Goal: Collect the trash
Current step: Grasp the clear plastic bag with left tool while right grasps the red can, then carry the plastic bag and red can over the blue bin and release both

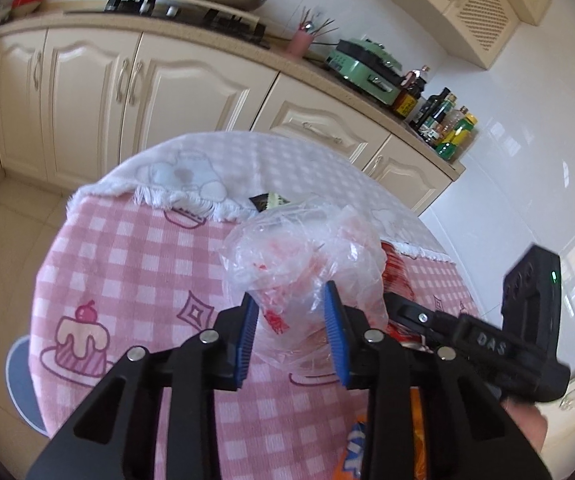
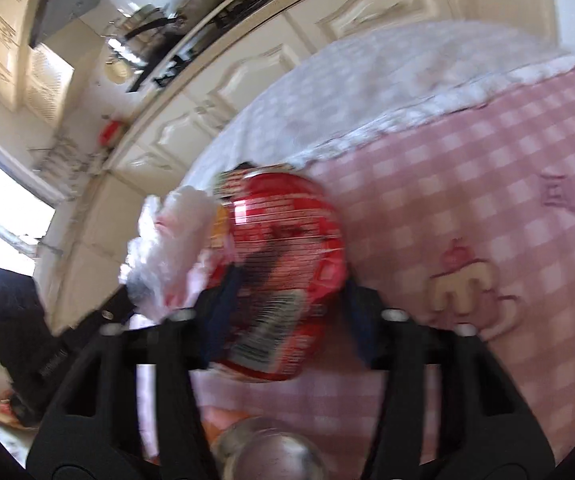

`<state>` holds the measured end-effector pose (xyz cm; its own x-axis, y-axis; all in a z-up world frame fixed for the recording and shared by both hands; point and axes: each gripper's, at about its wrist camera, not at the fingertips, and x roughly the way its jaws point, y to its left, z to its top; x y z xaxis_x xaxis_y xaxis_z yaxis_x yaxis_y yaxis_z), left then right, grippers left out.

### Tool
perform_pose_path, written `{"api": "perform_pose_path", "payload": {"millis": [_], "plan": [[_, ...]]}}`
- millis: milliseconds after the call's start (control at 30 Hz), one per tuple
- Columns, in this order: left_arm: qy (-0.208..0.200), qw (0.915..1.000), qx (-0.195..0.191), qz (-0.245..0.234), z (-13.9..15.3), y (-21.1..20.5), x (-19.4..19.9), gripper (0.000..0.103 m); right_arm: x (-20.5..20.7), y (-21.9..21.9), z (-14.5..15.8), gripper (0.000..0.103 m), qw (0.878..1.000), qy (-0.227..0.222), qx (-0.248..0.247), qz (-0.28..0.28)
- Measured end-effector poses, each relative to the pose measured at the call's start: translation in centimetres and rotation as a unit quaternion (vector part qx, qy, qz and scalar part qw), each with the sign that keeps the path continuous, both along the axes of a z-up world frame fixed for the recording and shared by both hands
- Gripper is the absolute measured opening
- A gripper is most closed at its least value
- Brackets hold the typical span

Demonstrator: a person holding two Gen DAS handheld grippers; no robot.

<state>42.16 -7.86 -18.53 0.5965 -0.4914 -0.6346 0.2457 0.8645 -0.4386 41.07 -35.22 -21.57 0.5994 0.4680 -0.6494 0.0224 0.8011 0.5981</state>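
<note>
Nearest us, our left gripper (image 1: 291, 332) has its blue pads narrowed around a crumpled clear plastic bag (image 1: 303, 256), seemingly pinching it to lift | our right gripper (image 2: 283, 312) half-closed around a red snack wrapper (image 2: 287, 248); blur hides contact | both lie on the pink-checked counter (image 1: 127, 264) | bag shows red smears only

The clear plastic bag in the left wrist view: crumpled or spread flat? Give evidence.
Crumpled. The clear plastic bag stands bunched in creased folds on the pink checked tablecloth, not flat.
</note>
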Motion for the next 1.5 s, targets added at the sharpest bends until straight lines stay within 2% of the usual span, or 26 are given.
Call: {"api": "perform_pose_path", "payload": {"millis": [67, 200, 400, 533, 667, 867, 1033, 1200, 1333, 1500], "plan": [[-0.006, 1.0, 0.003, 0.001, 0.4, 0.1, -0.5, 0.031, -0.3, 0.2, 0.9, 0.032, 1.0, -0.014, -0.006, -0.001], [-0.024, 0.9996, 0.014, 0.007, 1.6, 0.6, -1.9, 0.031, -1.6, 1.5, 3.4, 0.025, 0.996, -0.05, -0.071, -0.007], [-0.047, 0.9985, 0.017, 0.024, 3.6, 2.1, -3.9, 0.031, -3.9, 3.8, 6.6, 0.022, 0.984, -0.097, -0.151, -0.018], [-0.057, 0.9974, 0.019, 0.041, 4.7, 3.6, -5.2, 0.031, -5.6, 6.7, 9.3, 0.021, 0.969, -0.138, -0.206, -0.016], [-0.062, 0.9961, 0.016, 0.06, 5.6, 6.2, -6.5, 0.031, -6.6, 9.4, 11.0, 0.021, 0.965, -0.159, -0.208, 0.003], [-0.069, 0.9921, 0.023, 0.102, 6.1, 11.8, -8.6, 0.031, -7.5, 16.4, 12.3, 0.021, 0.96, -0.182, -0.204, 0.059], [-0.06, 0.9834, 0.034, 0.168, 5.4, 19.5, -10.5, 0.031, -7.3, 24.5, 11.2, 0.02, 0.955, -0.183, -0.197, 0.125], [-0.033, 0.9707, 0.05, 0.233, 2.6, 27.2, -12.1, 0.031, -6.3, 33.1, 8.3, 0.02, 0.949, -0.166, -0.185, 0.193], [0.01, 0.9586, 0.061, 0.278, -1.2, 33.0, -13.1, 0.031, -5.2, 40.1, 3.5, 0.02, 0.942, -0.132, -0.192, 0.243], [0.065, 0.9481, 0.056, 0.306, -6.7, 37.6, -13.2, 0.031, -3.2, 45.3, -3.5, 0.02, 0.939, -0.072, -0.193, 0.275]]}}
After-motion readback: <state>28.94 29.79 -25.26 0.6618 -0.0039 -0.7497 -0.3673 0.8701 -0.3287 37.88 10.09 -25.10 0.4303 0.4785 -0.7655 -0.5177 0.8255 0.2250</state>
